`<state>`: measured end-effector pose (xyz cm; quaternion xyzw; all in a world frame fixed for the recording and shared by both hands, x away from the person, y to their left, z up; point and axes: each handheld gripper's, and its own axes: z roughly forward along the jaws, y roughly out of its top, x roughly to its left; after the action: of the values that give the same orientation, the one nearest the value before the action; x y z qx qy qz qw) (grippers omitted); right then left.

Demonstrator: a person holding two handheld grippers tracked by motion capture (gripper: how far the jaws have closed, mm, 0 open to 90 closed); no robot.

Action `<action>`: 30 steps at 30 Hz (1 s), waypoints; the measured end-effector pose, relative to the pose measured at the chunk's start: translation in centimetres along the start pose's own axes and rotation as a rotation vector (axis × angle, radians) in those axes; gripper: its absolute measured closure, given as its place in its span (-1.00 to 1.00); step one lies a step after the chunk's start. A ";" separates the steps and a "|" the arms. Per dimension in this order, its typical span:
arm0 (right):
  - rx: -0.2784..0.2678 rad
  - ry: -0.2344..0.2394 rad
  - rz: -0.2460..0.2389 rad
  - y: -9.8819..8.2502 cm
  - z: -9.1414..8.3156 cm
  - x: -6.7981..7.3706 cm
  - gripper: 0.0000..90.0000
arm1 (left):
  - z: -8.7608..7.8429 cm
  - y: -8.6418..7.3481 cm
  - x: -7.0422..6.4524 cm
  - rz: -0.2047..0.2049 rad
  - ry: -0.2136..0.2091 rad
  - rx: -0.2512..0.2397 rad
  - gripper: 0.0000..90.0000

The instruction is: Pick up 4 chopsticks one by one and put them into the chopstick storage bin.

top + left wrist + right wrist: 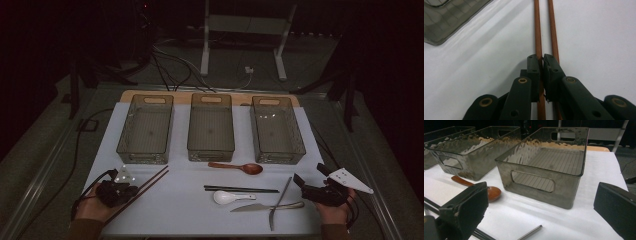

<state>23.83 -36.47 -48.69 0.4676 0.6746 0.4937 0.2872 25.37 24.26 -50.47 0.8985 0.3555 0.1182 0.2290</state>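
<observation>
- The left gripper lies low on the white mat, at its near left corner, and its jaws are clamped on the brown chopsticks.
- In the left gripper view the jaws stand almost together, pinching one brown chopstick between the pads; the second stick runs just beside it and passes under the right-hand jaw.
- The brown chopsticks lie on the mat, slanting from the left gripper up toward the near end of the left bin.
- The right gripper hovers at the mat's near right corner, jaws spread wide with nothing between them.
- Ahead of the right gripper sits the right bin, with the wooden spoon just beside its near left corner.
- Three bins stand in a row along the far side of the mat; the middle bin is between the other two.
- Near the middle of the mat's front lie black chopsticks, a white spoon, a knife and a grey rod crossing the knife.
</observation>
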 end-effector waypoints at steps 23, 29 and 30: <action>-0.006 -0.008 0.007 0.0 -0.2 -0.1 -1.00 | -2.0 0.9 0.0 0.014 0.027 -0.065 0.91; -0.007 -0.009 0.008 0.0 -0.2 -0.1 -1.00 | -2.8 1.5 0.2 0.003 0.028 -0.086 0.91; -0.007 -0.009 0.008 0.0 -0.2 -0.1 -1.00 | -2.9 1.6 0.2 0.005 0.033 -0.088 0.91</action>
<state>23.71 -36.67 -48.67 0.4715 0.6697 0.4952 0.2897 25.36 24.32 -47.18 0.8863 0.3514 0.1490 0.2623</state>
